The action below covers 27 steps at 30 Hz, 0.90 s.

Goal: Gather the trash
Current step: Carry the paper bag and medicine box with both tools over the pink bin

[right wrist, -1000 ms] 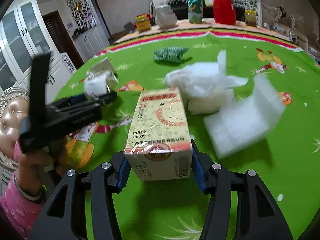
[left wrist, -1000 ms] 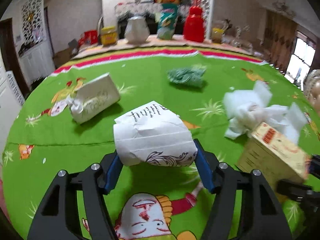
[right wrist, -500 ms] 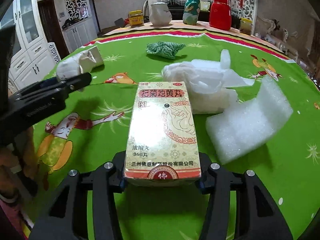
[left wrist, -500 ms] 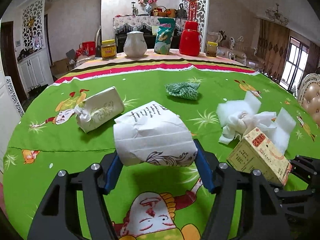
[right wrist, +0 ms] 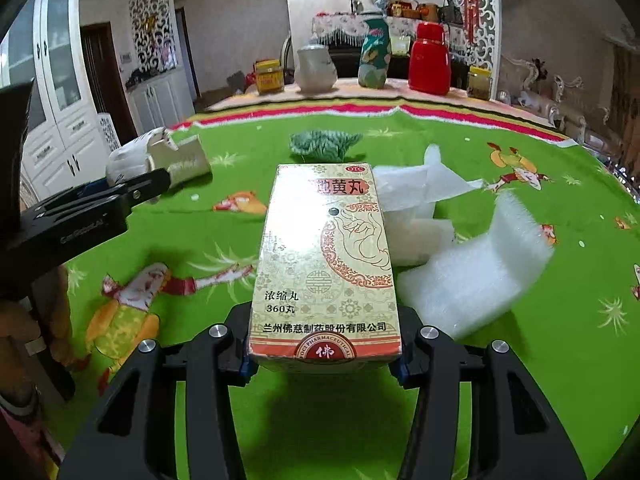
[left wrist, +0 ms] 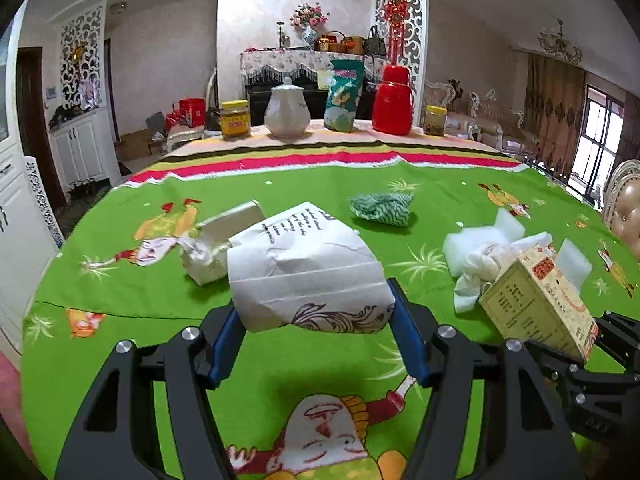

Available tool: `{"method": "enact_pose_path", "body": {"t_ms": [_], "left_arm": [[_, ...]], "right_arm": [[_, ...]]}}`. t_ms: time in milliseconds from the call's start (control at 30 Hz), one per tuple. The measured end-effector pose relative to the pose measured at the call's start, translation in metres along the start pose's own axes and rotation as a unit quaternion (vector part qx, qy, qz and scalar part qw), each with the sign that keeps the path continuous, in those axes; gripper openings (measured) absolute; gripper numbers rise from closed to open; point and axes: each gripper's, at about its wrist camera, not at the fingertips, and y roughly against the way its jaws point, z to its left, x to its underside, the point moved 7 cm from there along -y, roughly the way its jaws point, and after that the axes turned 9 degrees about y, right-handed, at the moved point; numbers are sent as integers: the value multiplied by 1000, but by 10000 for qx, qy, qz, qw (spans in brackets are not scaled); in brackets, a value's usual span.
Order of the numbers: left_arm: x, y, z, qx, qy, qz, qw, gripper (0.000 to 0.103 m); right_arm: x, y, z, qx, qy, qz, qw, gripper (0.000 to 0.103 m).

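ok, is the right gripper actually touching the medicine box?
Touching. The right wrist view shows the medicine box clamped between the right gripper's fingers, pads pressed against both its sides, held above the tablecloth.

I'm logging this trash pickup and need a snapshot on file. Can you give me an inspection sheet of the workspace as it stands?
Surface: round table under a green cartoon tablecloth, striped at the far edge.
Job's things: crumpled white paper held above the cloth; medicine box held; white carton, green wrapper, white foam and tissue pile lying on the cloth.
Clutter: yellow-lidded jar, white teapot, green bag, red flask at the far edge.
Grippers: left tongs shut on the paper; right tongs shut on the box.
Cables: nothing seen.
Surroundings: white cabinets, sideboard with flowers, curtained window.
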Motion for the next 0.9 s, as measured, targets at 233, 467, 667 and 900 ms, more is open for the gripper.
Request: {"method": "enact_pose_path", "body": {"t_ms": [233, 467, 667, 900], "left_arm": [[16, 46, -3, 5, -254, -28, 9997, 64], [35, 86, 15, -94, -78, -272, 9996, 64], [49, 114, 21, 22, -27, -334, 9994, 64], [62, 149, 26, 281, 20, -409, 9988, 64]], "right_arm": [[-9, 11, 7, -265, -58, -301, 9992, 49], [-18, 32, 27, -649, 132, -543, 9963, 49], [-17, 65, 41, -745, 90, -638, 9951, 49], [6, 107, 57, -648, -132, -903, 9937, 49]]}}
